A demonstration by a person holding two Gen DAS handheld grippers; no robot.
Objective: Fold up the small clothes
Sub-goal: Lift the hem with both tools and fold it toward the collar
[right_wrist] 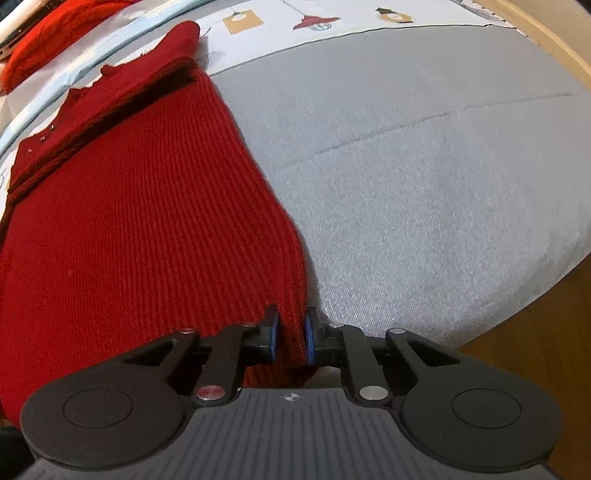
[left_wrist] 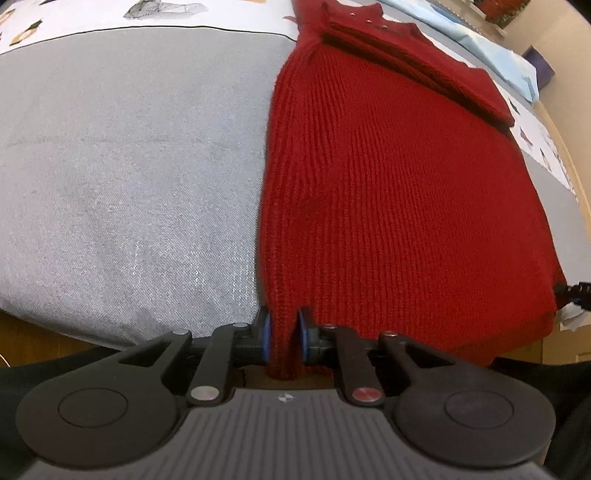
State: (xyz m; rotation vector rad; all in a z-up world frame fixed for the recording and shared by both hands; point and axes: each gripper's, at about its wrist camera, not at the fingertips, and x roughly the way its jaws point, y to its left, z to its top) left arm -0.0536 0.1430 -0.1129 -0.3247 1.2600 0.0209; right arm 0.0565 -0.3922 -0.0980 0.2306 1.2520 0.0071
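— On the grey cloth-covered table (left_wrist: pixel 129 177), what's there?
— Red knit garment (left_wrist: pixel 399 192), lying flat, sleeves folded across its far end.
— Left hand-held gripper (left_wrist: pixel 284 336)?
— Clamped on the near hem, left corner, fabric betw. the blue pads.
— Right hand-held gripper (right_wrist: pixel 291 336)?
— Same: pinching the hem's right corner, at the near table edge.

Sweater (left_wrist: pixel 399 192) flat on the cushion (left_wrist: pixel 129 177), hem at the near edge, neck at the far end. Left gripper (left_wrist: pixel 284 339) at the hem's left corner, right gripper (right_wrist: pixel 291 338) at its right. Patterned sheet (right_wrist: pixel 332 18) behind the cushion.
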